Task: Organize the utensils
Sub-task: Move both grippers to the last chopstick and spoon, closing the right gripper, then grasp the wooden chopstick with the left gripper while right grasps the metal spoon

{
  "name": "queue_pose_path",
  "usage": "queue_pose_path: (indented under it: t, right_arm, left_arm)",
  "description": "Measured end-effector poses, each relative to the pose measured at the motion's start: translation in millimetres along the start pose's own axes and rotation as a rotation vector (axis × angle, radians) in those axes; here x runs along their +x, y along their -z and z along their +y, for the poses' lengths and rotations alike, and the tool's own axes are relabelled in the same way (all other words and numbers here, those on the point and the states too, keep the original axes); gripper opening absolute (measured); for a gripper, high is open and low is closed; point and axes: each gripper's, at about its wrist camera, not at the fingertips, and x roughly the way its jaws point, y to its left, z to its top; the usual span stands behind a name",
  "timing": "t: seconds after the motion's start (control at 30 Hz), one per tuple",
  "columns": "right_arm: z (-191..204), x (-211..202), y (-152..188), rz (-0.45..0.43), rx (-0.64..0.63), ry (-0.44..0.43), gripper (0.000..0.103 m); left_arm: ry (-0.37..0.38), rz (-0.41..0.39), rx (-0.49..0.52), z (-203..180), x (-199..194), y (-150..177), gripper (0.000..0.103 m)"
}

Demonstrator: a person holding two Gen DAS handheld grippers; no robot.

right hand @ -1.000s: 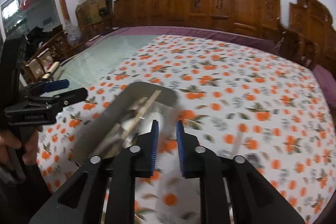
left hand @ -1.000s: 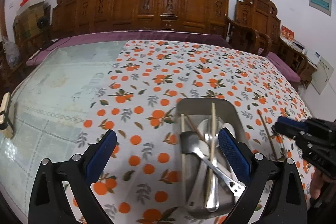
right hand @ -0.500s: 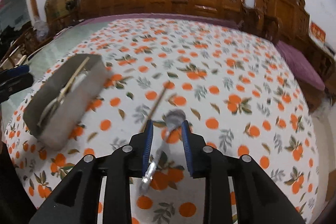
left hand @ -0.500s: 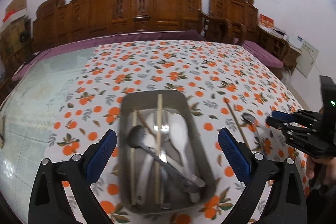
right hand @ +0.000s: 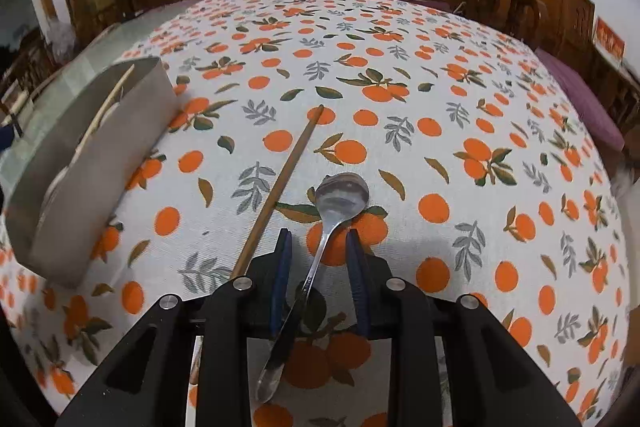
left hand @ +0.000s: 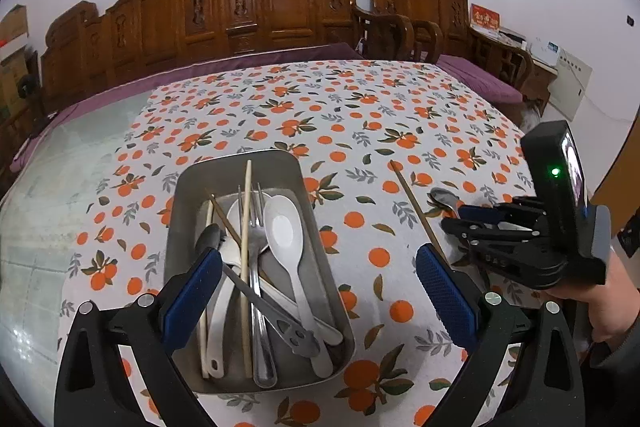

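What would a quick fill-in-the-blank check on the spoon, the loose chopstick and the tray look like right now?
1. The right hand-held gripper straddles the handle of the metal ____, which lies on the tablecloth.
2. The brown chopstick lies on the cloth between the spoon and the metal ____.
3. The left hand-held gripper hovers over the tray with its jaws wide ____.
4. The only white spoons lie ____ the tray.

Missing words: spoon; tray; open; inside
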Motion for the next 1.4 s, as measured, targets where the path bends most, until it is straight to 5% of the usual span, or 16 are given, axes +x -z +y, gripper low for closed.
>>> queue_pose_path:
  t: [0.23, 0.47, 1.33, 1.4]
  right_arm:
    - [-10, -2, 3, 0.005, -0.011, -0.011, 0.027]
    - [-25, -4, 5, 0.022, -0.003, -0.006, 0.002]
    - [-87, -30, 5, -0.051, 0.109, -0.036, 0.002]
    - [-87, -30, 4, -0.054, 0.112, -0.042, 0.002]
  left_arm:
    - [0.006, -0.004, 0.001, -11, 0, 0, 0.094]
    - [0.008, 0.013, 0.029, -29, 7, 4, 0.094]
    - [0.053, 0.133, 0.134, -109, 72, 2, 0.094]
    - [0.058, 0.143, 0.131, -112, 79, 2, 0.083]
